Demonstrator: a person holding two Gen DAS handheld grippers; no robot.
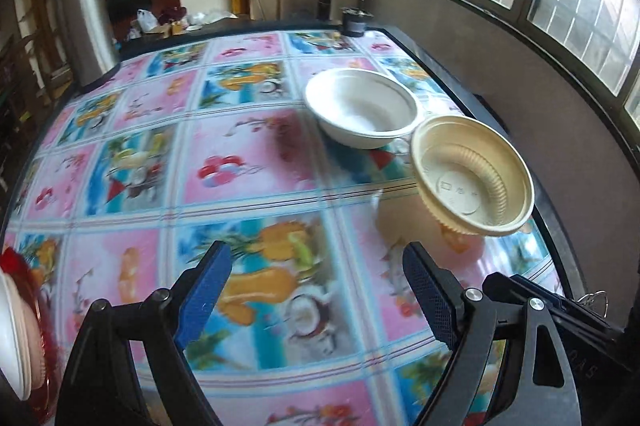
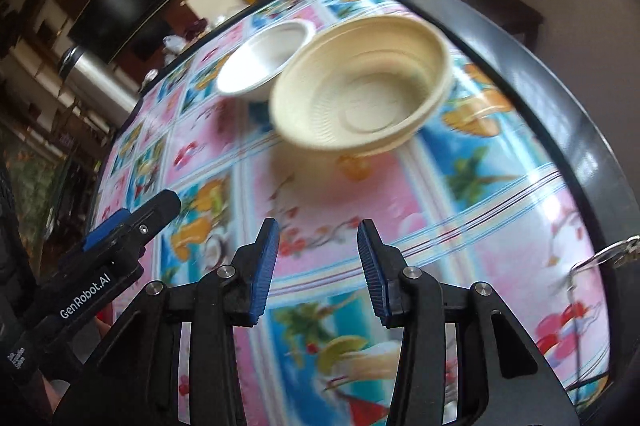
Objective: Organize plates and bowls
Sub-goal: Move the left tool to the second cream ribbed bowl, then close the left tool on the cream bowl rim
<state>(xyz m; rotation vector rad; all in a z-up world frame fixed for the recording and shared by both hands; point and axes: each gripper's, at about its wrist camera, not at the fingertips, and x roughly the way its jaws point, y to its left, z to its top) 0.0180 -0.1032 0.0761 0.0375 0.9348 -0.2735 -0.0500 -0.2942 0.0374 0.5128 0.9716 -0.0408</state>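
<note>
Cream bowl [image 2: 360,85] sits free by the white bowl [image 2: 264,61], both your claws are spread and empty, so next you stack them.

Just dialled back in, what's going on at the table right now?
Neither gripper is holding anything. The left gripper is wide open and the right gripper is partly open, both above the patterned tablecloth. Ahead of them a cream bowl sits near the table's edge, with a white bowl just beyond it. A stack of plates shows at the left edge.
</note>
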